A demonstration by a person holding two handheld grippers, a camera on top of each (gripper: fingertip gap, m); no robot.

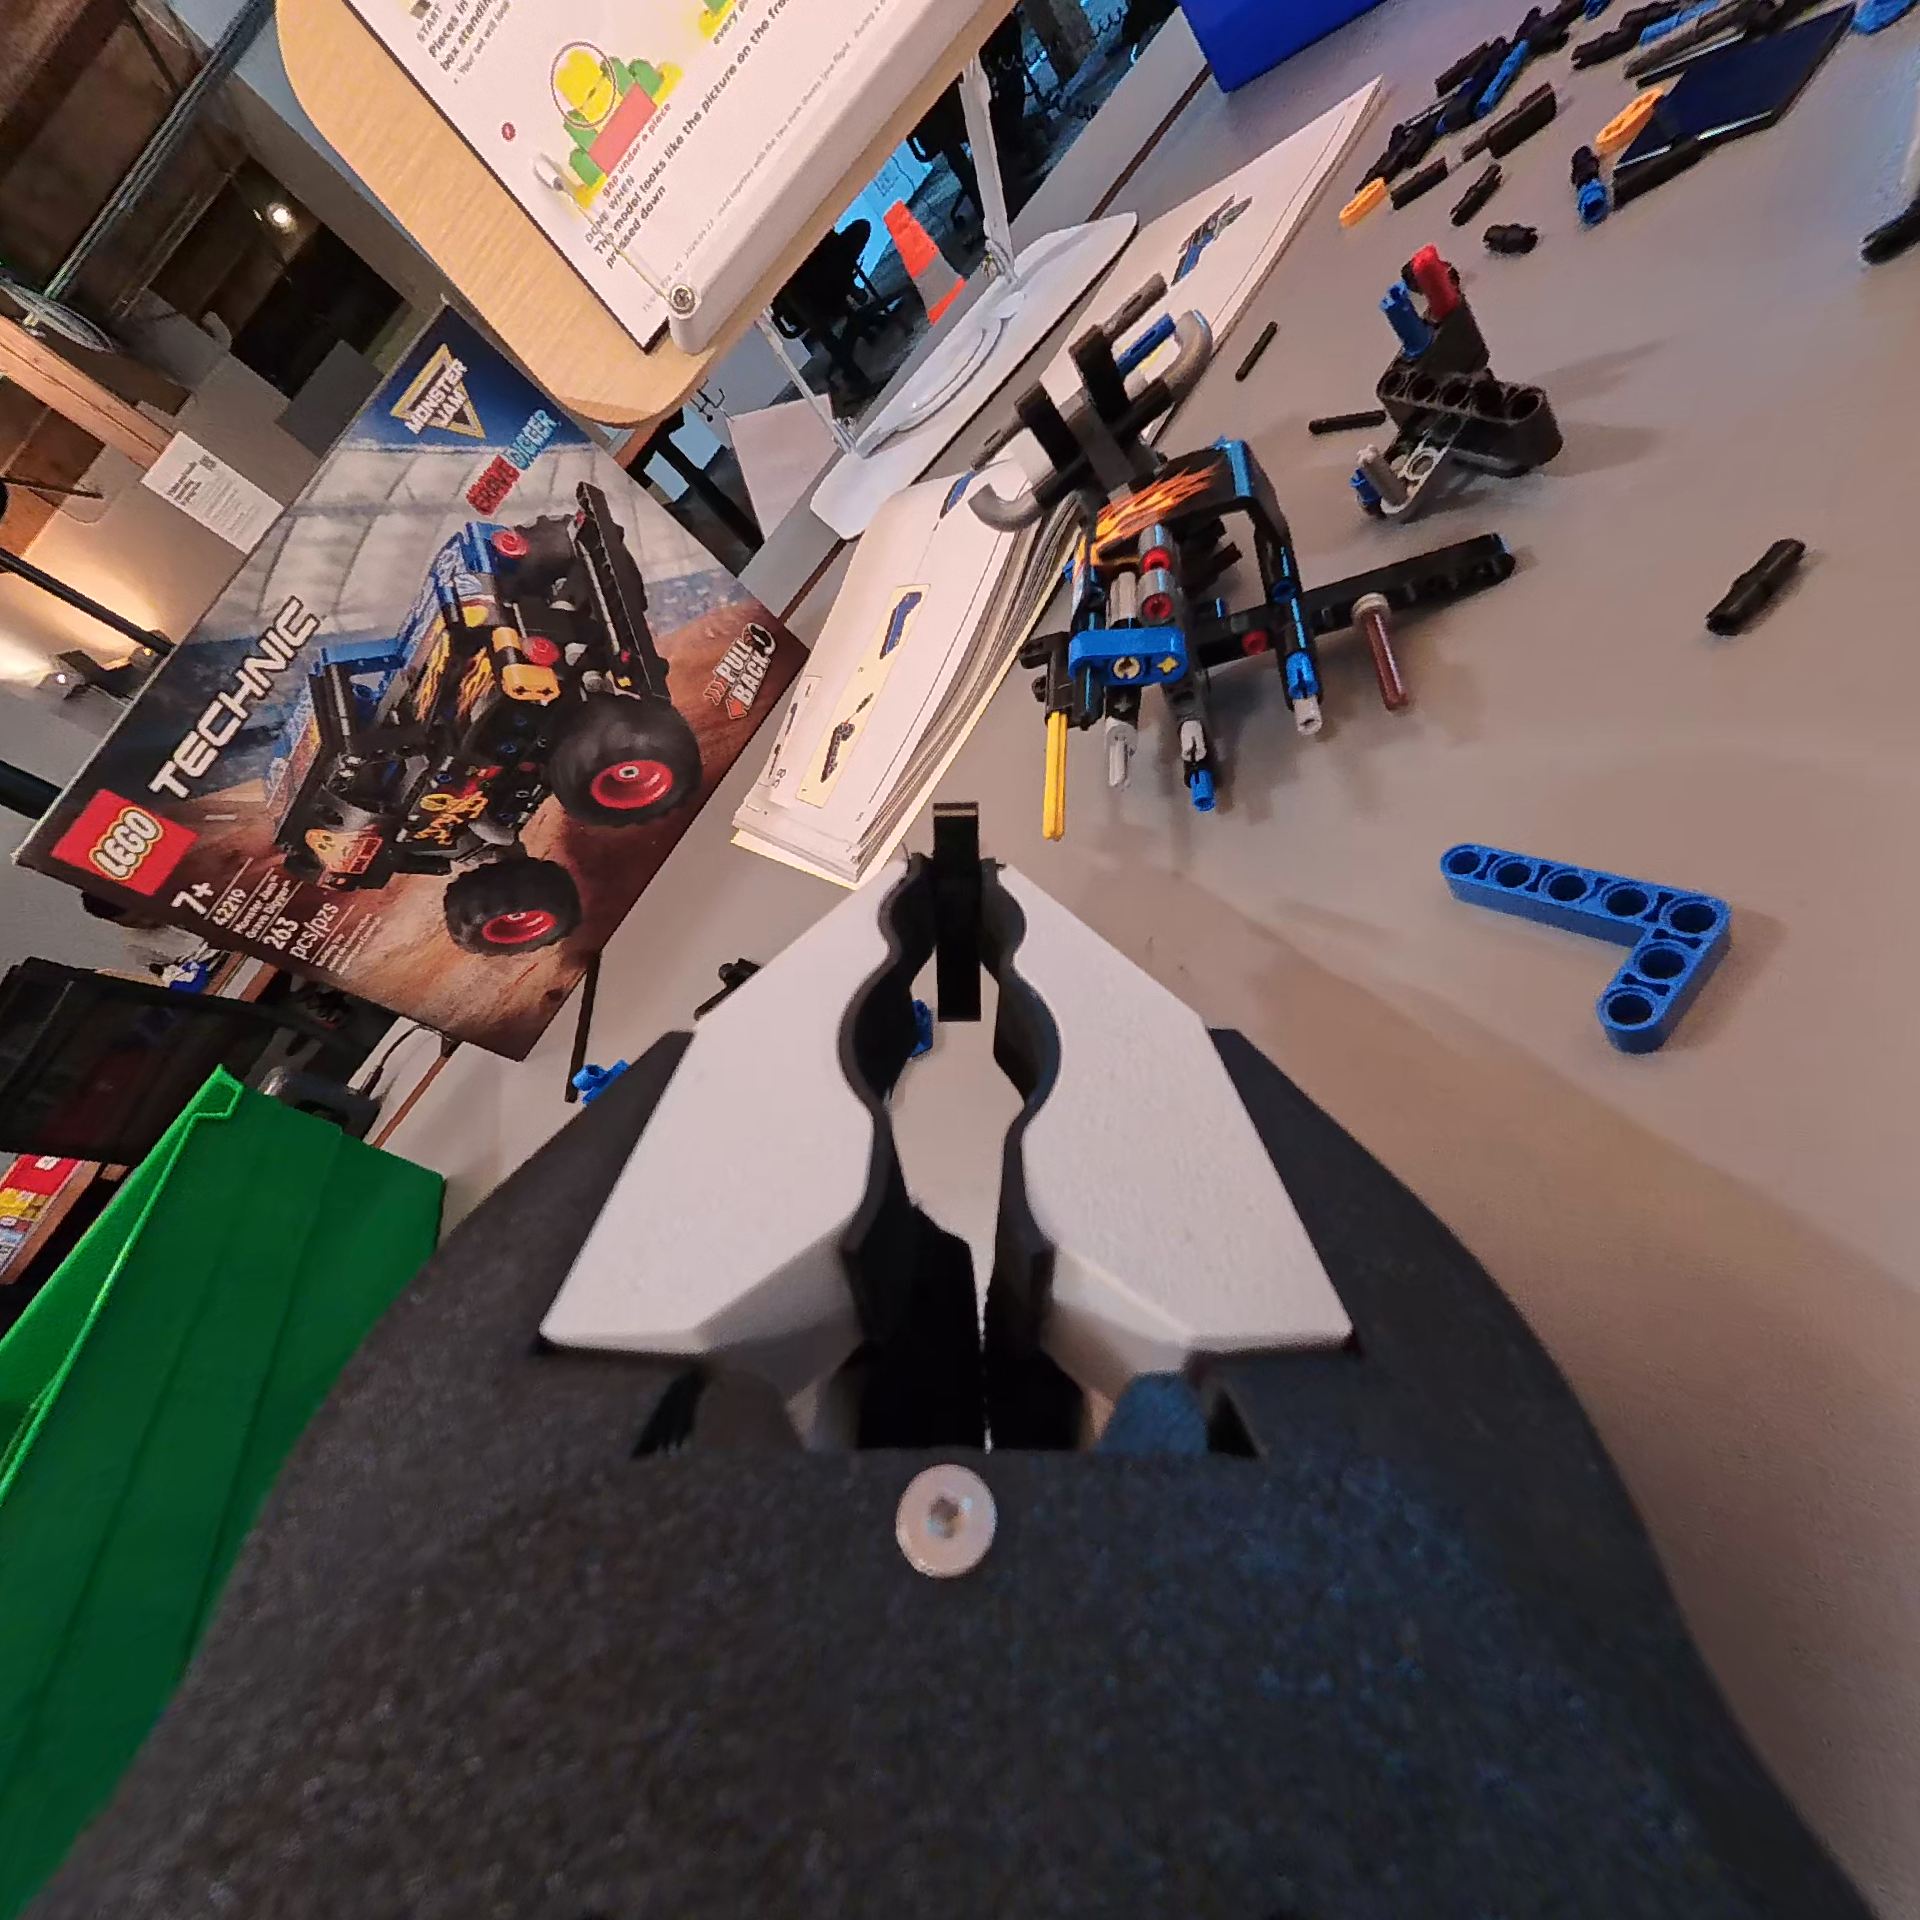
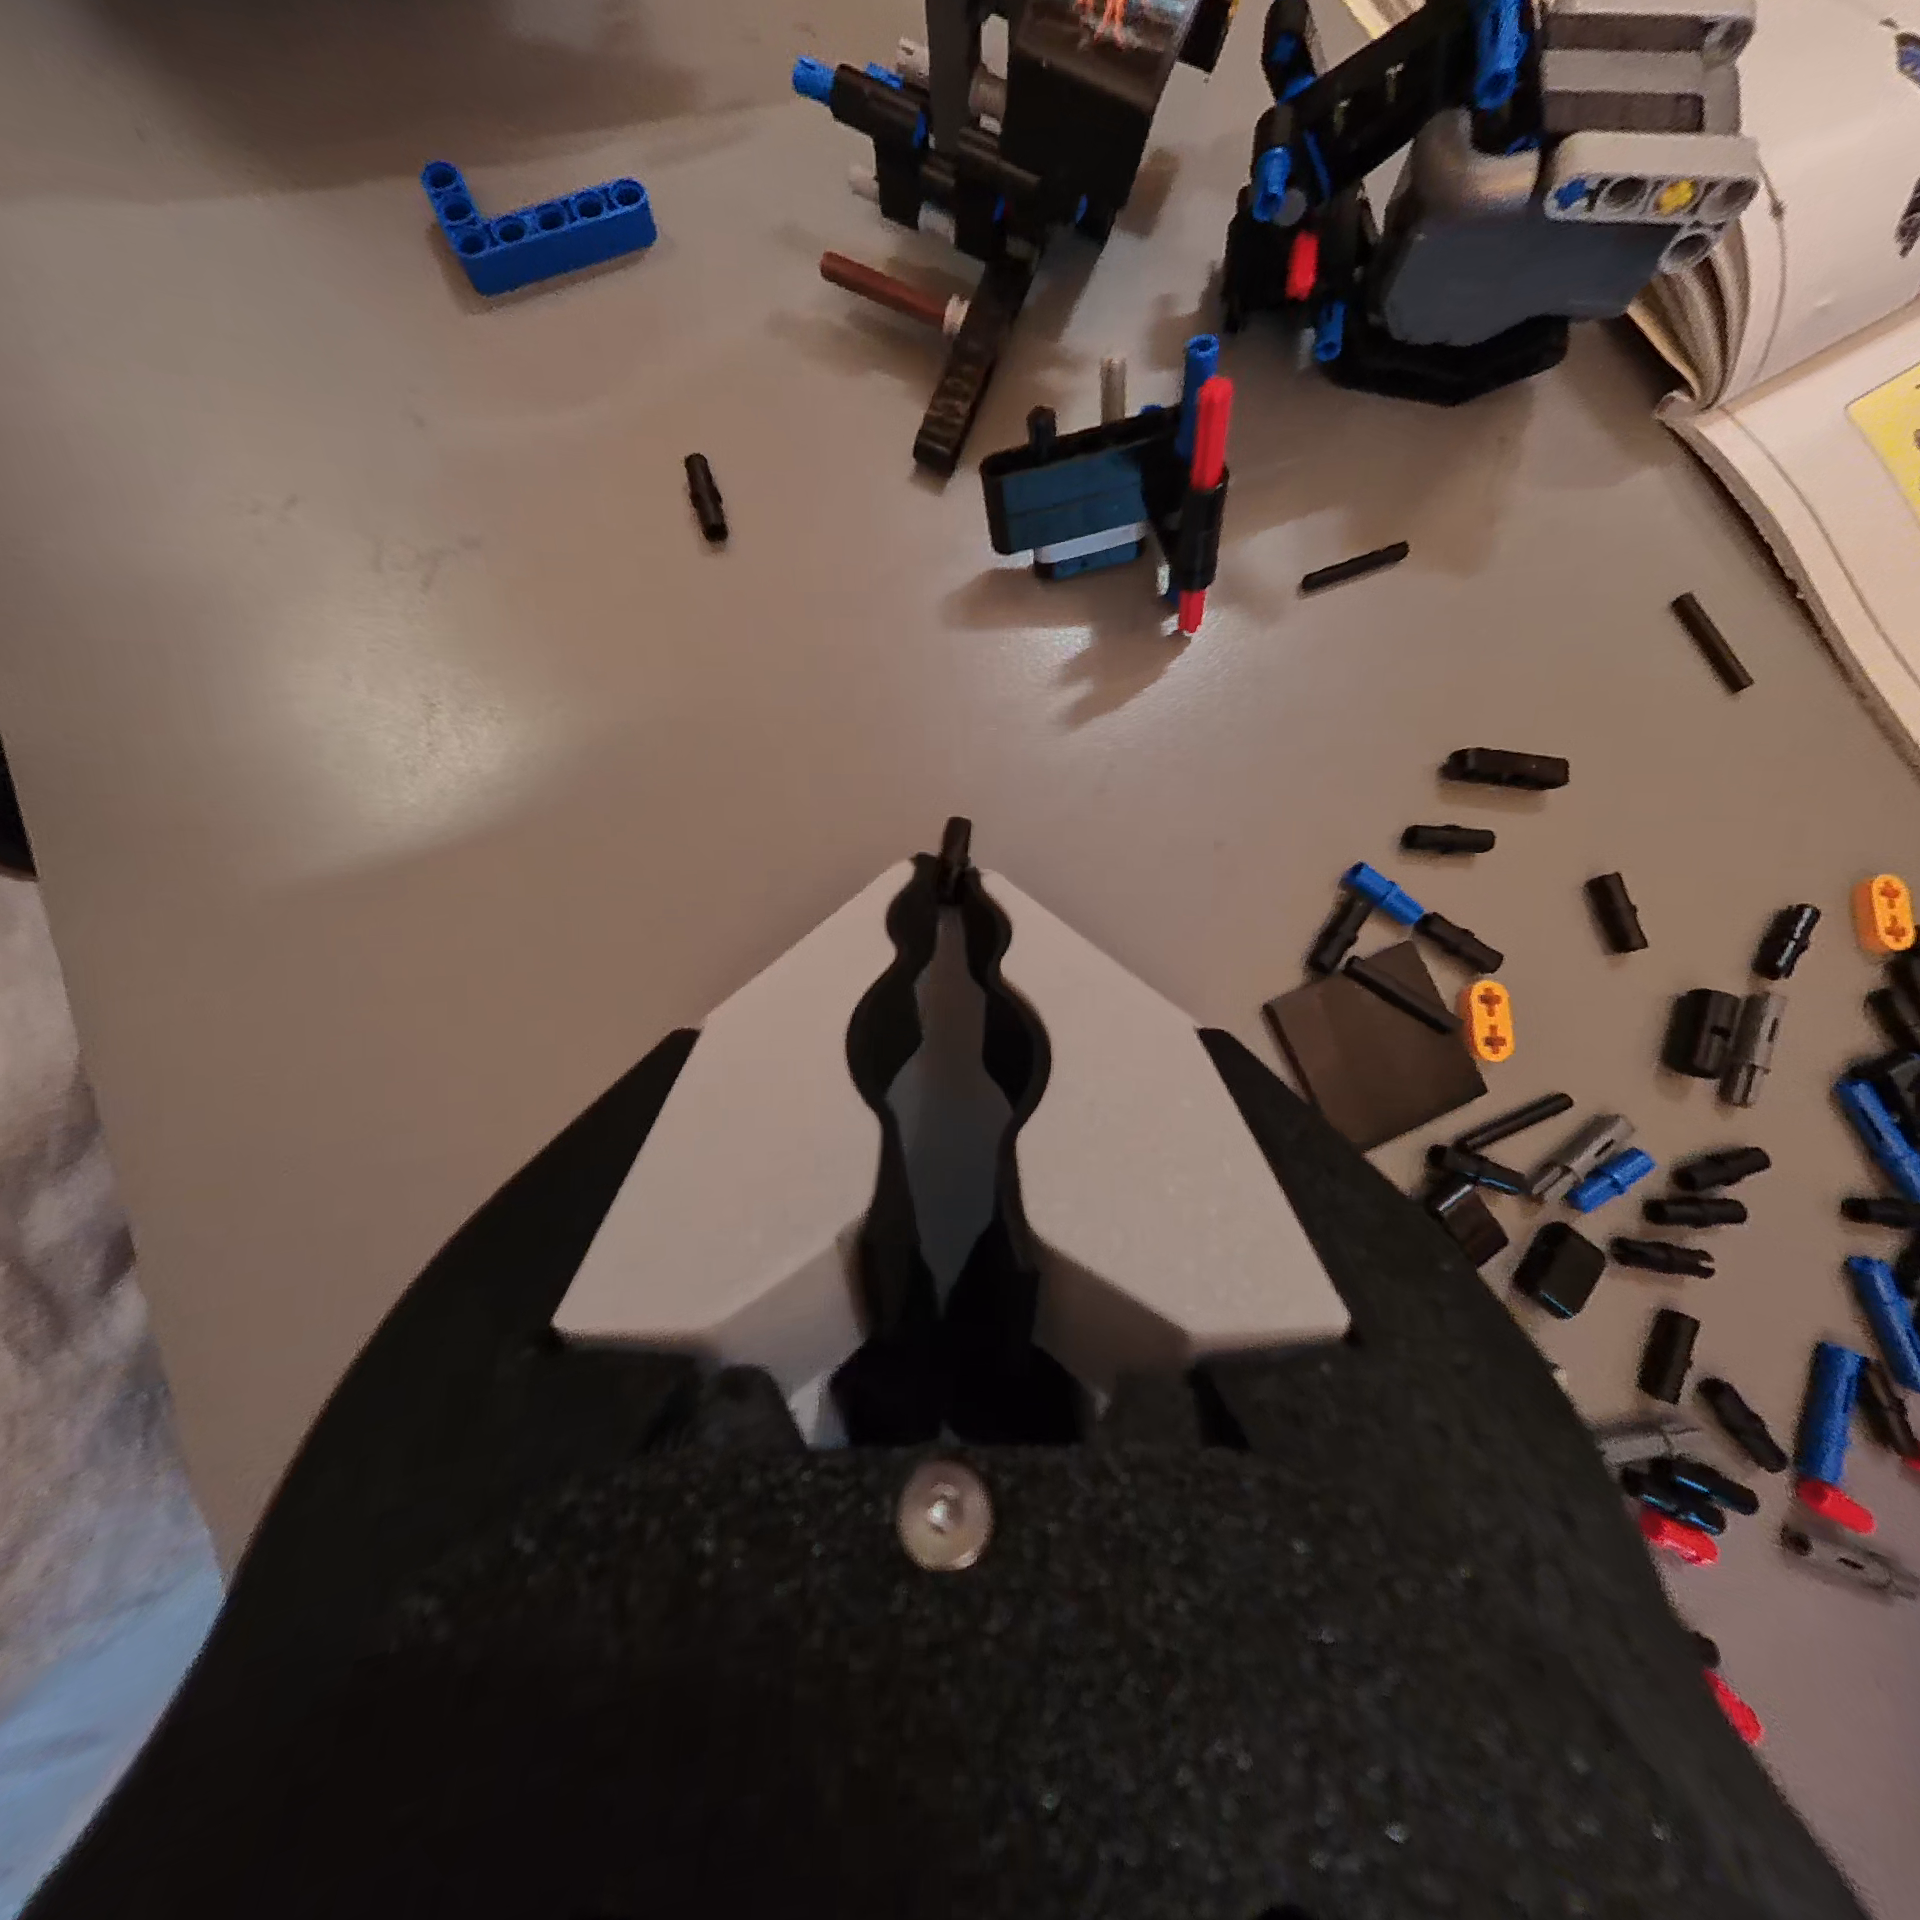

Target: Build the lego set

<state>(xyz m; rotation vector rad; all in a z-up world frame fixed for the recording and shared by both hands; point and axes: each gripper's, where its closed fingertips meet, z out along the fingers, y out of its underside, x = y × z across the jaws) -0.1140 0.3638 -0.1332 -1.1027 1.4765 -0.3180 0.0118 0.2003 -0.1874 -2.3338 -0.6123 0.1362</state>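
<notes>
My left gripper [image 1: 956,868] is shut on a flat black beam piece [image 1: 956,914] that stands up between its fingertips, held above the grey table. My right gripper [image 2: 954,868] is shut on a small black pin [image 2: 954,847] that pokes out past its tips. The part-built truck body [image 1: 1174,582] with flame stickers lies ahead of the left gripper; it also shows at the top of the right wrist view [image 2: 1008,125]. A blue L-shaped beam [image 1: 1600,935] lies to the right, and shows in the right wrist view [image 2: 535,223].
The set's box [image 1: 416,707] leans at the left beside an open instruction booklet [image 1: 914,686]. A smaller sub-assembly [image 1: 1455,405] and a blue-black one [image 2: 1112,499] lie on the table. Many loose pins [image 2: 1662,1195] are scattered right. A green bin [image 1: 156,1403] stands at lower left.
</notes>
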